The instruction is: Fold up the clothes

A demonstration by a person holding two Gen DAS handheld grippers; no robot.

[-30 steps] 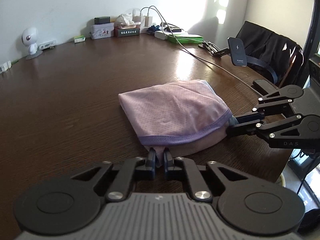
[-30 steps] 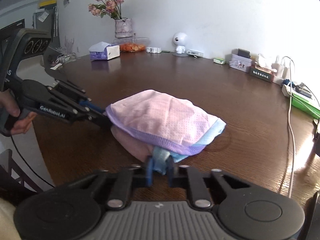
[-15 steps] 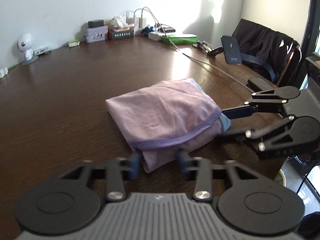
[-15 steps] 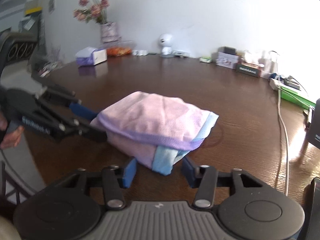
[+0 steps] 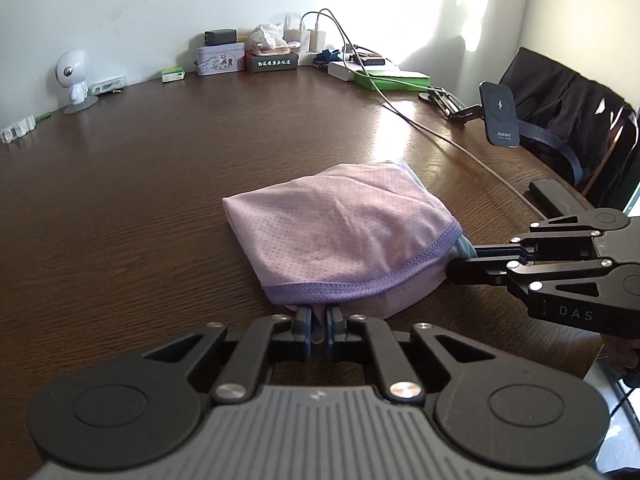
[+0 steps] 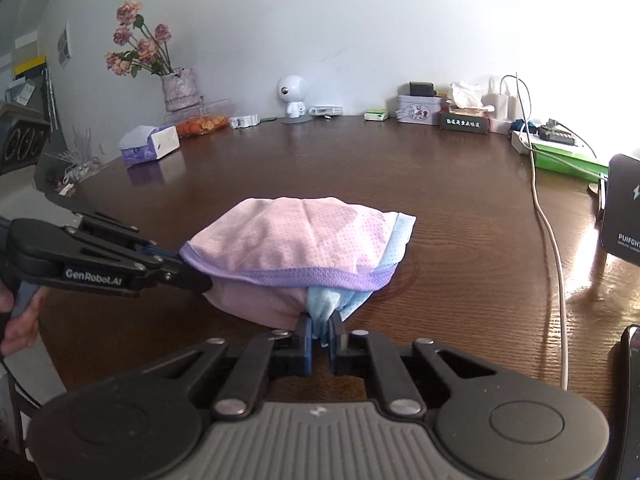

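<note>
A folded pink mesh garment [image 5: 340, 236] with a purple hem and a light blue part lies on the dark wooden table [image 5: 120, 208]. My left gripper [image 5: 318, 326] is shut on its near pink edge. My right gripper [image 6: 320, 334] is shut on the light blue fabric at the bundle's near side [image 6: 324, 308]. The garment also shows in the right wrist view [image 6: 296, 236]. The right gripper shows in the left wrist view [image 5: 460, 258], pinching the bundle's right corner. The left gripper shows in the right wrist view [image 6: 196, 276], at the bundle's left corner.
A white cable [image 5: 460, 148] runs across the table at right. A black phone stand [image 5: 500, 120] and a chair with dark cloth [image 5: 568, 120] are at right. Boxes, chargers and a white figurine [image 5: 74, 80] line the wall. A vase of flowers [image 6: 176, 88] and tissue box [image 6: 150, 146] stand far left.
Half a second ago both grippers were open around the bundle's edges; now both have shut on the fabric again, as they were a second ago.
</note>
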